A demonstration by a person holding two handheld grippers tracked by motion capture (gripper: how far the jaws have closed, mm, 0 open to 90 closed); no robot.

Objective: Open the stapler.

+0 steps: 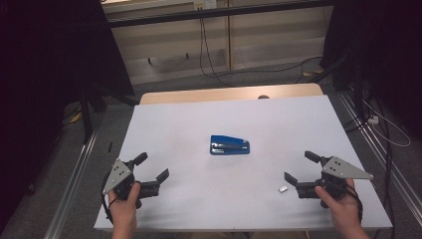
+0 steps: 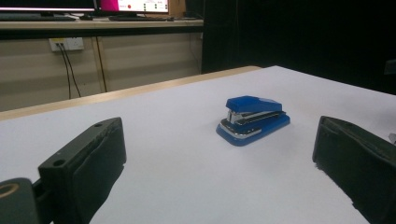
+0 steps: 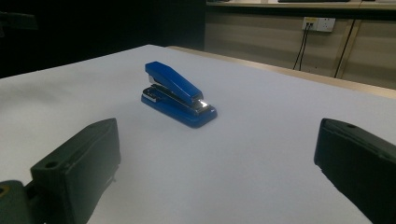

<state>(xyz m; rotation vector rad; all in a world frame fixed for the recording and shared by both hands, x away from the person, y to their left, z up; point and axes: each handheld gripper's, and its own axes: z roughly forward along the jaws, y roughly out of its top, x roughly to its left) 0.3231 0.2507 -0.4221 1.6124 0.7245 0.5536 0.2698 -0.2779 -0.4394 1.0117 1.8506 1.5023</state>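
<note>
Nearest, at the near edge of the desk (image 1: 164, 124), a hand holds each gripper low over the white surface. The left gripper (image 1: 151, 168) sits at the near left and the right gripper (image 1: 302, 167) at the near right, both with fingers spread wide and holding nothing. They angle inward toward the middle, which looks like a ready stance that frames the one object between them before a reach. Each gripper is matte black with blocky, flat-faced fingers and a grey three-cornered plate on top.

Just beside the right gripper, on its left, lies a small pale block (image 1: 283, 188), too small to identify.

Farther out, near the centre of the desk and well apart from both grippers, the blue stapler (image 1: 229, 145) rests flat on its base. Its body is glossy blue, a wedge that tapers along its length, with a bright metal channel between top arm and base. It lies crosswise, so each gripper faces one end.

Beyond, the white sheet ends and a strip of pale wood shows at the far edge.
</note>
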